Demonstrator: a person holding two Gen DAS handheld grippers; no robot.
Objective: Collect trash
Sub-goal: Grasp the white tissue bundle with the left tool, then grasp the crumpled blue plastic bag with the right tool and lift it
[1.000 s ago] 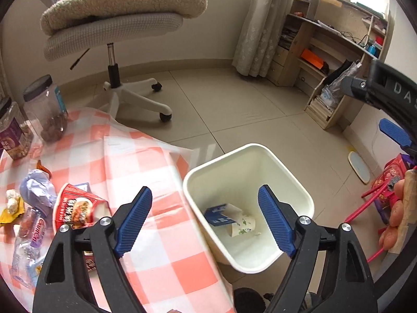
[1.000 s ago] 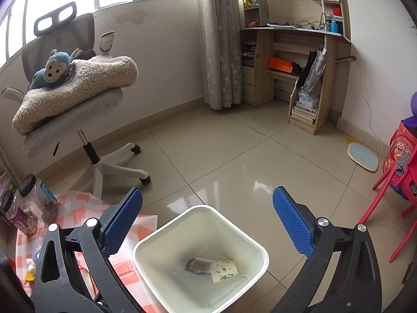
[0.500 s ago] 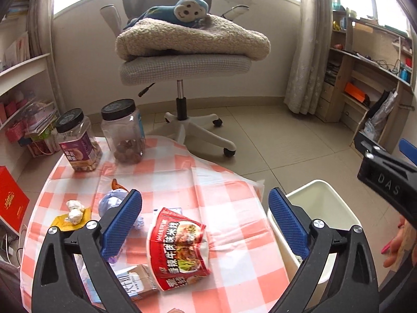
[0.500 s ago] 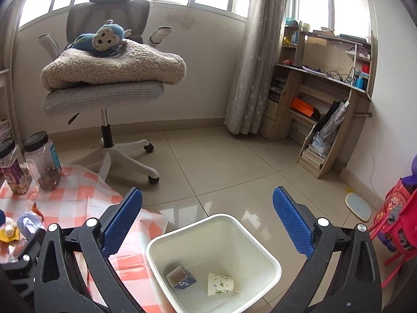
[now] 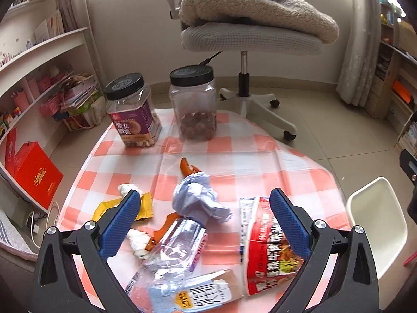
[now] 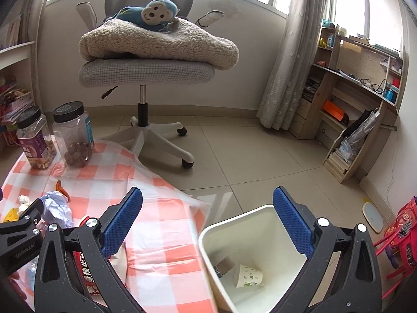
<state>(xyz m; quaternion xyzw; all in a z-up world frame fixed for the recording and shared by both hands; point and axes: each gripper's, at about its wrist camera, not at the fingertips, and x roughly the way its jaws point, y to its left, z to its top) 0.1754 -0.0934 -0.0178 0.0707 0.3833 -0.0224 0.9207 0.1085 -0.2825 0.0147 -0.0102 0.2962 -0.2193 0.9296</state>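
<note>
Left gripper [image 5: 208, 221]: jaws wide, empty, over bottle [image 5: 177, 245]; noodle cup [image 5: 271, 245] at 3 o'clock. Right gripper [image 6: 208, 224]: jaws wide, empty; bin [image 6: 260, 255] at 5 o'clock.

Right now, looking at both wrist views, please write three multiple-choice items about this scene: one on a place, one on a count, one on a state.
1. Where does the white bin stand?
A. on the checked cloth
B. on the floor beside the table
C. on the chair seat

2. How many black-lidded jars stand at the far edge of the checked cloth?
A. one
B. two
C. four

3. In what state are the left tongs?
A. open, holding nothing
C. shut on the red noodle cup
B. shut on the plastic bottle

Key:
1 B: the right wrist view shows the bin on the tiles next to the cloth's edge, a paper cup lying inside.
2 B: the labelled jar and the clear jar stand side by side.
3 A: both blue pads stand wide apart above the plastic bottle, and the red noodle cup lies untouched.
</note>
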